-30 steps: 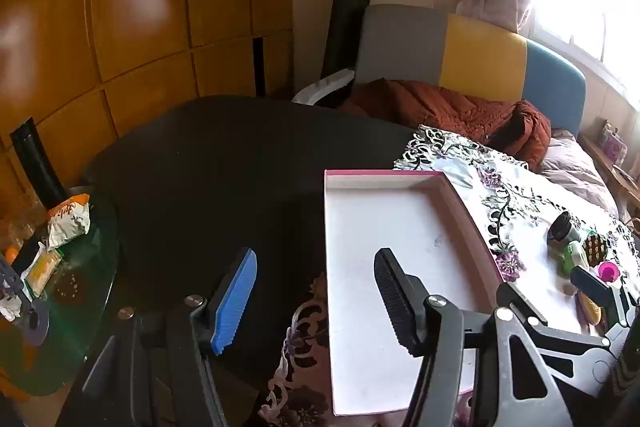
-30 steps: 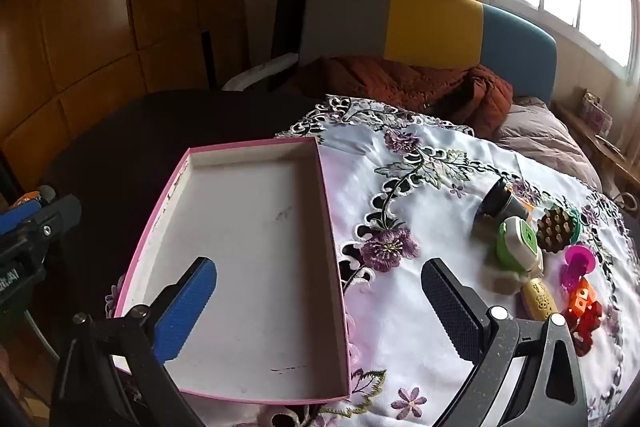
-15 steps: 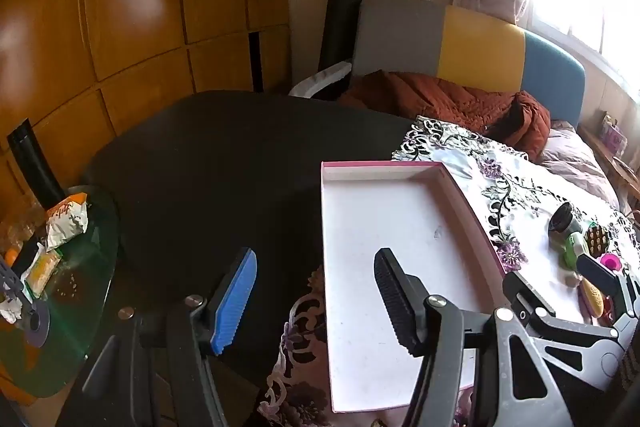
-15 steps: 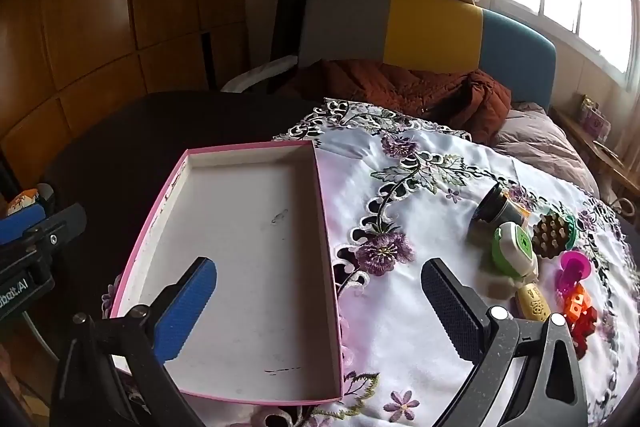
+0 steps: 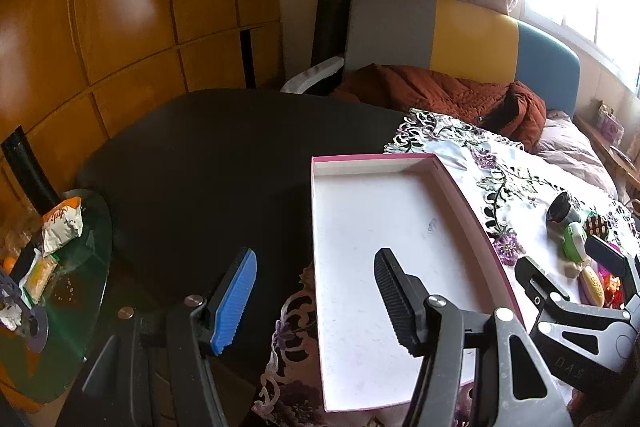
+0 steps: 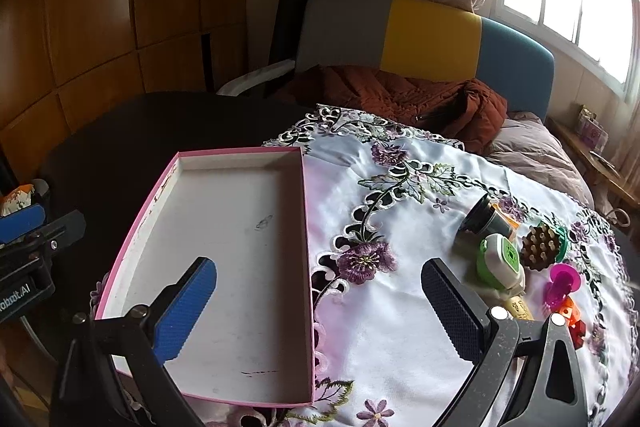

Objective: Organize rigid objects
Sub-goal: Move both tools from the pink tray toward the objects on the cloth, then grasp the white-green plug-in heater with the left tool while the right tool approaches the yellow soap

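A shallow pink-rimmed white box [image 6: 304, 227] [image 5: 460, 187] lies with nothing in it on the embroidered white cloth [image 6: 400, 299]. Right of it sits a cluster of small objects: a dark cylindrical jar [image 6: 482, 217] on its side, a green and white gadget [image 6: 500, 259], a brown studded piece on a green base [image 6: 540, 247], a magenta cup [image 6: 562, 283], a cream oval item [image 6: 518, 305] and orange-red blocks [image 6: 574, 323]. My right gripper [image 6: 316, 303] hovers open over the box's right rim. My left gripper [image 5: 314, 295] is open over the box's left rim.
A dark round table [image 5: 208, 163] carries the cloth. A glass side table [image 5: 60, 307] with snack packets stands at the far left. Behind are a grey, yellow and blue sofa [image 6: 420, 31] with a rust jacket [image 6: 400, 95], wooden wall panels and a bright window.
Both views have shifted only slightly. The box and the small objects lie where they were, and both grippers stay open.
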Demonstrator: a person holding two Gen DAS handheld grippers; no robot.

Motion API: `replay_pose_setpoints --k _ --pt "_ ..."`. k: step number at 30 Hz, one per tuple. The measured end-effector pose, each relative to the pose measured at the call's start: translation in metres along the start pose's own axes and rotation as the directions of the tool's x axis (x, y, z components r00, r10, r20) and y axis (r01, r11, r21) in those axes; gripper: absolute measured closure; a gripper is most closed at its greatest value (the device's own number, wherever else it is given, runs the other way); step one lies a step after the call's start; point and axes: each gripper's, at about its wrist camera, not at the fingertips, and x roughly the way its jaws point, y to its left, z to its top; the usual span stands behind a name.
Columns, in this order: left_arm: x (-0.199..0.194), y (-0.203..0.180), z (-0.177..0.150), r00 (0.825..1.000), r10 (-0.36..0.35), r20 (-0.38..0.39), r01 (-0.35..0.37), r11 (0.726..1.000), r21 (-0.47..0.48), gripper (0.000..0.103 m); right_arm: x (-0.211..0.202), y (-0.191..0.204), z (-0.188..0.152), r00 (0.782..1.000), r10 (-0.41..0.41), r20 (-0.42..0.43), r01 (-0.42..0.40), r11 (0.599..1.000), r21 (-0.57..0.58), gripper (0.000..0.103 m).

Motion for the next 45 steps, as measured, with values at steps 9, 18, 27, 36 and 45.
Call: replay_pose_setpoints --k 9,18,27,36,45 --pt "0.0 -0.007 0.0 1.0 -0.016 -0.01 0.016 0.999 0.028 0.041 -0.004 -0.016 0.003 1.0 -0.015 0.015 0.015 1.0 0.013 0.0" --pt "0.002 -0.021 0.0 0.998 -0.062 -0.009 0.063 0.995 0.078 0.041 -0.005 -0.033 0.006 0.999 -0.048 0.019 0.048 0.999 -0.014 0.0" --pt "0.004 -0.038 -0.001 0.969 -0.242 -0.05 0.246 0.961 0.125 0.041 -0.005 -0.104 0.017 0.989 -0.146 -0.018 0.147 0.987 0.058 0.0" --pt "0.005 -0.064 -0.003 0.963 -0.259 -0.079 0.27 0.945 0.184 0.041 -0.012 -0.157 0.022 0.962 -0.272 -0.005 0.271 0.96 0.067 0.0" --pt "0.001 -0.088 -0.001 0.943 -0.32 -0.092 0.333 0.91 0.247 0.041 -0.01 -0.177 0.021 0.951 -0.309 0.0 0.308 0.95 0.057 0.0"
